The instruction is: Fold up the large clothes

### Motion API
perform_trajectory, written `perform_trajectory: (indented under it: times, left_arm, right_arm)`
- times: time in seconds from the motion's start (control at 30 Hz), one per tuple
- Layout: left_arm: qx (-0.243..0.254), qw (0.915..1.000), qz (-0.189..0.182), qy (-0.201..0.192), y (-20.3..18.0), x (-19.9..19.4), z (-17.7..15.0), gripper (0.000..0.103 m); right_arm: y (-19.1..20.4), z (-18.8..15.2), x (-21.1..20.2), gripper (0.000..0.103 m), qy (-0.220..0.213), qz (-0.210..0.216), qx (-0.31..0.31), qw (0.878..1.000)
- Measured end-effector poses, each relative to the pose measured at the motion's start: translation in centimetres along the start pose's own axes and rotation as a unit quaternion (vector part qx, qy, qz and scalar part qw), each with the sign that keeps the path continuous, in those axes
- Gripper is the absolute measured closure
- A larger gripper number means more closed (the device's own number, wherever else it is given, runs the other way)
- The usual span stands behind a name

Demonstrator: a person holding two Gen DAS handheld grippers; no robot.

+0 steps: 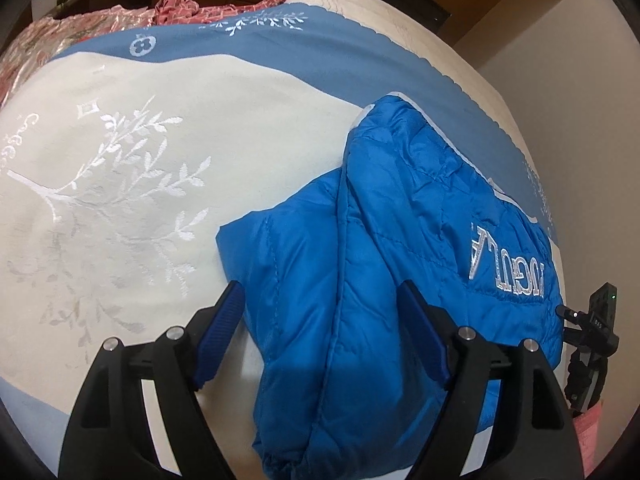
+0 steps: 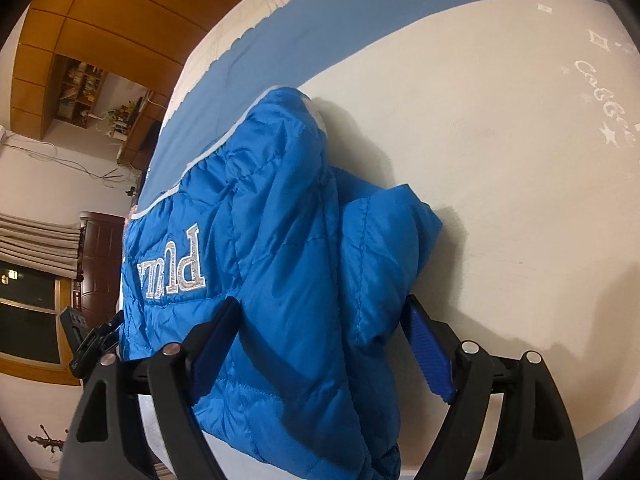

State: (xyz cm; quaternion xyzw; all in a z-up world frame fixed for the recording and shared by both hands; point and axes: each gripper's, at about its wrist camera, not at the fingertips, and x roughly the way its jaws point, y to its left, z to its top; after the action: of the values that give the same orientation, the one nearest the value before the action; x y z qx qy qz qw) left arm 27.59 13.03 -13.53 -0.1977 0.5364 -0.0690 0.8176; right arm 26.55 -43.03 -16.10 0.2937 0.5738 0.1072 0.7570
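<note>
A bright blue quilted puffer jacket (image 1: 384,248) with silver embroidered letters lies bunched on a bed, near its edge. It also shows in the right wrist view (image 2: 288,248). My left gripper (image 1: 320,292) is open, its blue-padded fingers (image 1: 224,328) spread on both sides of a jacket fold. My right gripper (image 2: 320,308) is open too, its fingers (image 2: 428,348) straddling another part of the jacket. Neither jaw presses the fabric. The other gripper's body (image 1: 592,332) shows at the right edge of the left wrist view.
The bed cover (image 1: 140,184) is cream with white leaf embroidery and a blue border (image 1: 320,52). Red patterned bedding (image 1: 80,28) lies at the far end. Wooden cabinets (image 2: 100,12), a shelf (image 2: 80,92) and a window (image 2: 28,320) stand beyond the bed edge.
</note>
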Motion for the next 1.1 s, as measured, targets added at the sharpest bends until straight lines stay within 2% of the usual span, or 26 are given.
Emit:
perform_trajectory:
  times: [0.33, 0.4, 0.43, 0.47, 0.5, 0.53, 0.57, 0.67, 0.73, 0.9, 1.1]
  left_arm:
    - [0.005, 0.9999, 0.01, 0.01, -1.4, 1.8, 0.8, 0.018]
    - [0.012, 0.9997, 0.019, 0.01, -2.1, 2.1, 0.8, 0.02]
    - [0.015, 0.9996, 0.024, 0.008, -2.3, 2.2, 0.7, 0.032]
    - [0.021, 0.9991, 0.037, 0.006, -2.8, 2.1, 0.6, 0.048]
    - [0.025, 0.9988, 0.042, 0.004, -3.1, 2.0, 0.5, 0.056]
    - [0.026, 0.9988, 0.042, 0.0, -3.4, 1.7, 0.5, 0.069]
    - [0.024, 0.9989, 0.039, -0.004, -3.6, 1.3, 0.4, 0.078]
    - [0.017, 0.9991, 0.035, -0.014, -4.1, -0.1, 0.1, 0.087]
    - [0.016, 0.9992, 0.03, -0.023, -4.5, -1.3, -0.2, 0.089]
    - [0.03, 0.9985, 0.005, -0.046, -5.7, -5.9, -2.0, 0.09]
    - [0.051, 0.9964, -0.013, -0.067, -6.2, -12.3, -5.7, 0.09]
  right_arm:
    - [-1.0, 0.9, 2.1, 0.016, 0.013, 0.037, 0.03, 0.999]
    - [-0.3, 0.8, 2.2, 0.022, 0.01, 0.022, 0.011, 1.0]
    - [-0.1, 0.9, 2.3, 0.032, 0.009, 0.016, 0.004, 1.0]
    - [0.1, 0.8, 2.2, 0.047, 0.008, 0.023, 0.001, 1.0]
    - [0.1, 0.7, 2.0, 0.055, 0.008, 0.037, 0.003, 0.999]
    - [0.1, 0.5, 1.7, 0.064, 0.006, 0.047, 0.007, 0.999]
    - [0.2, 0.4, 1.3, 0.071, 0.003, 0.053, 0.006, 0.999]
    - [1.2, -0.1, -0.2, 0.081, -0.007, 0.063, -0.004, 0.998]
    - [2.3, -0.6, -1.7, 0.083, -0.017, 0.074, -0.014, 0.997]
    - [5.4, -2.5, -5.8, 0.084, -0.032, 0.079, -0.047, 0.995]
    - [8.3, -7.2, -10.9, 0.084, -0.041, 0.085, -0.08, 0.992]
